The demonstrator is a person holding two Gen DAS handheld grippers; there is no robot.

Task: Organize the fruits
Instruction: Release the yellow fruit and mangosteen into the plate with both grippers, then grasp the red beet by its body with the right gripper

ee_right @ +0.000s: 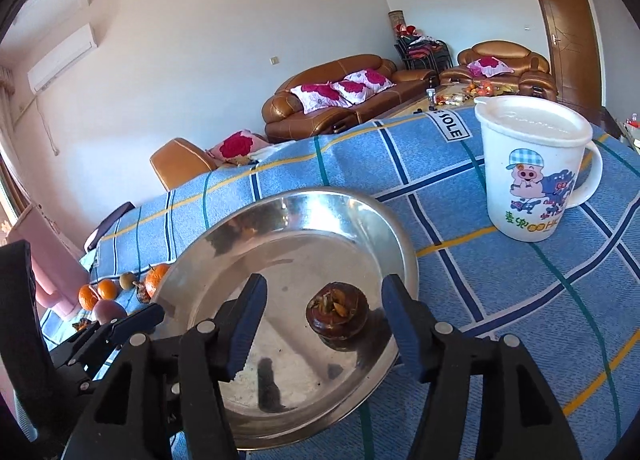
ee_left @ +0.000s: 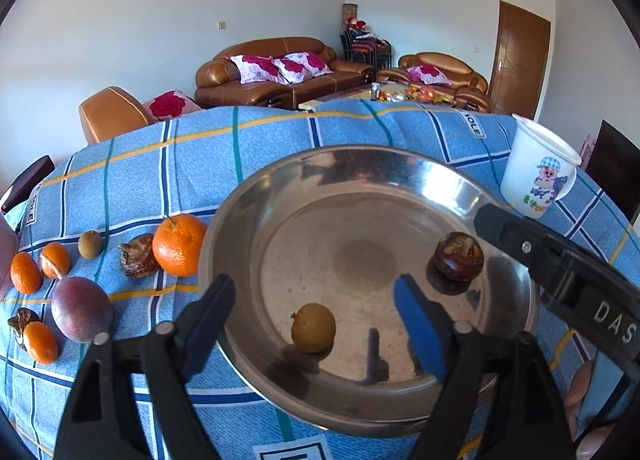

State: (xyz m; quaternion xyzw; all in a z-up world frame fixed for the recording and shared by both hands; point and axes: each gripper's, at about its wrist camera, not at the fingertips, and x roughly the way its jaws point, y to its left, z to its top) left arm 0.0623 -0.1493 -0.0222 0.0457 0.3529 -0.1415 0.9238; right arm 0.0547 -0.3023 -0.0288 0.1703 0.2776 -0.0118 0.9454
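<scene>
left claw (ee_left: pixel 316 316) spread, longan (ee_left: pixel 313 327) loose in steel dish (ee_left: pixel 240 195) | right claw (ee_right: pixel 322 324) spread around dark fruit (ee_right: pixel 337 315), unpinched | we judge both fruits delivered

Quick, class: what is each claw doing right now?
Left claw: open, holding nothing; small round yellow-brown fruit lies loose between its fingers.
Right claw: open, straddling dark brown mangosteen.

Our left gripper (ee_left: pixel 316 312) has black plastic fingers with round silver rivets, and a blue pad (ee_left: pixel 420 332) lines one finger. Our right gripper (ee_right: pixel 324 320) matches it, blue ribbed pads (ee_right: pixel 248 324) inside, with raised letters "DAS" on its black body.
</scene>
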